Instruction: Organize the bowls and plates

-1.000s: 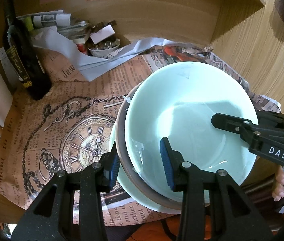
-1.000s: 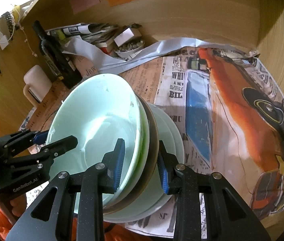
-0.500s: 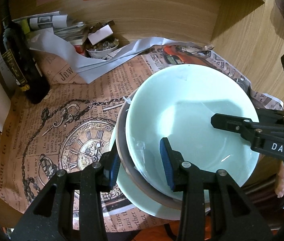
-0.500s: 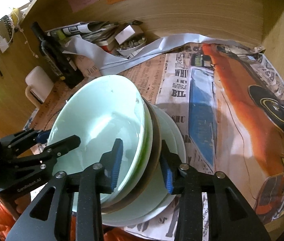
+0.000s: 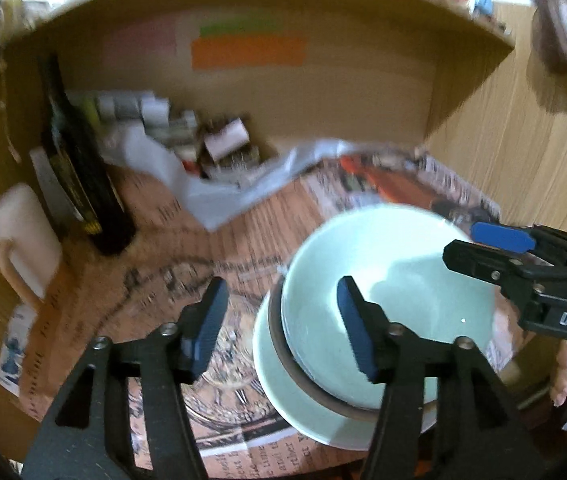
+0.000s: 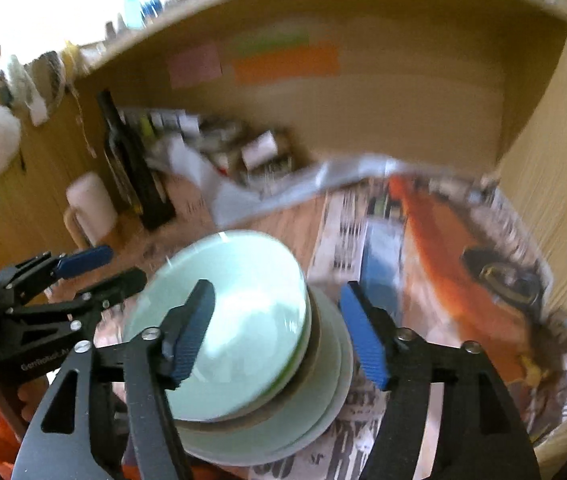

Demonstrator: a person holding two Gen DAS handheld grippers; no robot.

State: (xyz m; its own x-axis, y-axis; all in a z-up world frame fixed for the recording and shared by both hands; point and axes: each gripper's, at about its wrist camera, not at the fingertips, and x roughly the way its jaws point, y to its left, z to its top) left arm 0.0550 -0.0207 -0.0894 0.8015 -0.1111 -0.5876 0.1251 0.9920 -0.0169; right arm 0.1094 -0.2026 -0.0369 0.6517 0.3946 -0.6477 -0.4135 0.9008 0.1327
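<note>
**Both grippers spread wide around the stacked dishes**

The stack is sitting on the newspaper-covered shelf (image 5: 243, 240), near its front edge. A pale green bowl (image 5: 395, 300) is resting on top, nested in a brown-rimmed dish (image 5: 279, 344), which is lying on a pale green plate (image 5: 283, 392) at the bottom. In the right wrist view the same bowl (image 6: 243, 312) is showing above the brown rim and two pale plate edges (image 6: 335, 380).

The left gripper (image 5: 279, 328) is standing open, its blue pads well apart. The right-hand pad (image 5: 357, 332) is showing in front of the bowl's inner wall, the left-hand pad (image 5: 207, 328) is out over the newspaper, and the left rim of the stack is lying between them. Whether either pad is touching the dishes cannot be told; both frames are blurred.

The right gripper (image 6: 279, 328) is also spread open. Its left pad (image 6: 191, 332) is showing over the bowl's hollow and its right pad (image 6: 363, 336) is beside the outer plate edge, so the right rim of the stack is sitting in the gap. Nothing is being clamped.

Behind the stack, a dark bottle (image 5: 83, 176) is standing upright at the left, a white mug (image 5: 23, 240) just beside it, and crumpled grey paper (image 5: 211, 196) is lying toward the back wall.
</note>
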